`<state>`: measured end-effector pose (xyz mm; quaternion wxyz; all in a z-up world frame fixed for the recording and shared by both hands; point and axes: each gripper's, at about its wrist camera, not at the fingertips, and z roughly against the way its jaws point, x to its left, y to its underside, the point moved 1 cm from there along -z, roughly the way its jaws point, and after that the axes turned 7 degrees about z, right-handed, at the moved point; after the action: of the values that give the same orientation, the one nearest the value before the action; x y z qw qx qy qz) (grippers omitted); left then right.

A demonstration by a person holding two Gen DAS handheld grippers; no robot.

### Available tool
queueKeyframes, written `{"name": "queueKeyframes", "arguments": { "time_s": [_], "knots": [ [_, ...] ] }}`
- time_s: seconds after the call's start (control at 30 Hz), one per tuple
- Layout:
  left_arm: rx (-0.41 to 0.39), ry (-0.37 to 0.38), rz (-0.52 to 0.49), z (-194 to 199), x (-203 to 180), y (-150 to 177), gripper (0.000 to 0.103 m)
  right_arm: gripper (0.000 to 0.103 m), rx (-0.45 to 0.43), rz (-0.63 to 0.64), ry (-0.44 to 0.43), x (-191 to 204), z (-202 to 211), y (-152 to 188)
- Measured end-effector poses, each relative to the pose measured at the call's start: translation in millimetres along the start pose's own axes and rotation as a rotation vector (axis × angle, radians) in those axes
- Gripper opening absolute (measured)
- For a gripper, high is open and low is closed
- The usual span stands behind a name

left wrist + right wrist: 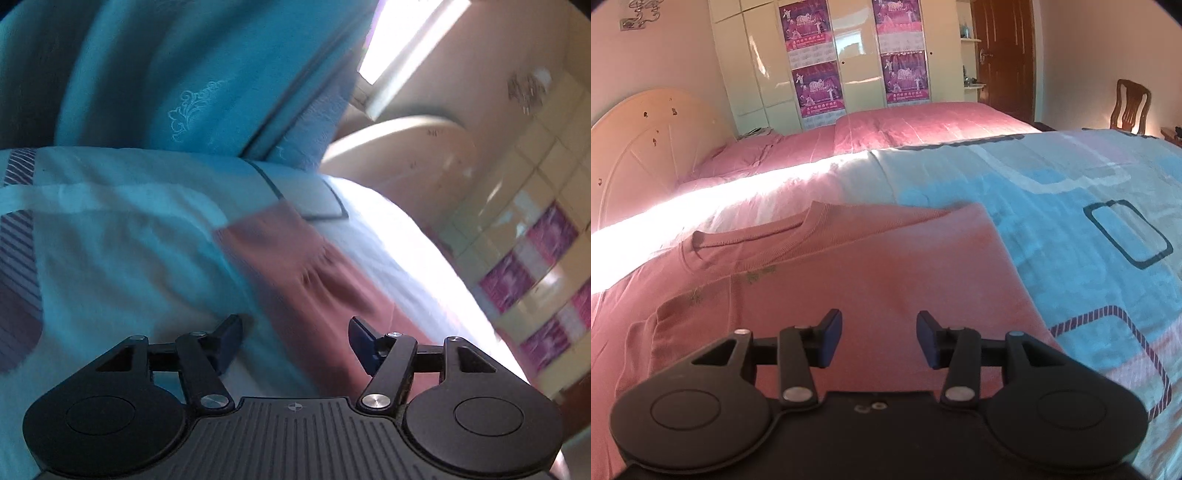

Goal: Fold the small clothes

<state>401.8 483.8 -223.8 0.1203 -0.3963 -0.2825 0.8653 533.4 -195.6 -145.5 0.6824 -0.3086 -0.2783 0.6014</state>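
Observation:
A pink knit sweater [849, 280] lies flat on the patterned blue bedspread [1071, 236], its neckline toward the far side. My right gripper [879, 338] is open and empty, just above the sweater's lower body. In the left wrist view the sweater [303, 273] shows blurred, running diagonally across the bedspread [129, 258]. My left gripper [293, 341] is open and empty, over the sweater's left edge where it meets the bedspread.
A teal curtain or cloth [166, 81] hangs behind the bed on the left. A cream headboard [646, 147], a pink quilt [923, 125], white wardrobes with posters [849, 62], a wooden door [1004, 55] and a chair [1130, 107] stand beyond.

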Motion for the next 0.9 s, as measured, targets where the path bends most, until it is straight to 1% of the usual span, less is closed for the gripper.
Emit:
{"name": "queueKeyframes", "arguments": {
  "time_s": [0.07, 0.1, 0.13, 0.17, 0.2, 0.23, 0.27, 0.3, 0.33, 0.37, 0.43, 0.53, 0.57, 0.6, 0.63, 0.7, 0.73, 0.8, 0.9],
  "knots": [
    [-0.008, 0.035, 0.048, -9, 6, -9, 0.064, 0.042, 0.002, -0.024, 0.015, 1, -1, -1],
    [-0.011, 0.049, 0.065, -12, 9, -12, 0.064, 0.042, 0.008, -0.037, 0.038, 0, -2, -2],
    [-0.012, 0.064, 0.087, -15, 13, -15, 0.061, 0.042, 0.016, -0.05, 0.067, 0, -3, -3],
    [-0.013, 0.07, 0.105, -18, 18, -18, 0.054, 0.042, 0.019, -0.068, 0.084, -2, -3, -3],
    [-0.01, 0.06, 0.125, -22, 22, -21, 0.033, 0.041, 0.017, -0.086, 0.09, -4, -2, -3],
    [0.005, 0.057, 0.149, -28, 27, -24, 0.011, 0.041, 0.016, -0.096, 0.096, -4, -1, -3],
    [0.016, 0.073, 0.169, -31, 31, -25, 0.01, 0.041, 0.016, -0.097, 0.104, -5, 0, -3],
    [0.004, 0.092, 0.165, -31, 29, -25, 0.01, 0.041, 0.015, -0.093, 0.107, -5, 2, -3],
    [-0.002, 0.107, 0.134, -27, 24, -25, 0.01, 0.041, 0.014, -0.088, 0.106, -4, 3, -4],
    [-0.008, 0.127, 0.085, -20, 13, -22, 0.009, 0.041, 0.011, -0.081, 0.105, -4, 6, -4],
    [-0.002, 0.21, -0.008, -11, -18, -12, 0.009, 0.041, -0.003, -0.062, 0.108, -4, 11, -4],
    [0.04, 0.322, -0.153, 5, -73, 14, 0.009, 0.041, -0.014, -0.047, 0.105, -5, 16, -4],
    [0.071, 0.37, -0.196, 10, -96, 29, 0.009, 0.041, -0.016, -0.044, 0.103, -5, 18, -4],
    [0.093, 0.403, -0.238, 15, -114, 43, 0.009, 0.041, -0.016, -0.042, 0.099, -4, 19, -4],
    [0.115, 0.428, -0.294, 21, -135, 60, 0.009, 0.041, -0.016, -0.043, 0.093, -5, 20, -3],
    [0.175, 0.482, -0.36, 30, -172, 95, 0.009, 0.041, -0.018, -0.042, 0.082, -4, 24, -1],
    [0.197, 0.497, -0.388, 36, -186, 109, 0.009, 0.042, -0.021, -0.039, 0.072, -4, 26, 0],
    [0.265, 0.536, -0.448, 42, -219, 151, 0.009, 0.042, -0.024, -0.04, 0.052, -5, 30, 2],
    [0.355, 0.563, -0.543, 45, -259, 209, 0.009, 0.042, -0.018, -0.058, 0.019, -8, 33, 5]
  ]
}}
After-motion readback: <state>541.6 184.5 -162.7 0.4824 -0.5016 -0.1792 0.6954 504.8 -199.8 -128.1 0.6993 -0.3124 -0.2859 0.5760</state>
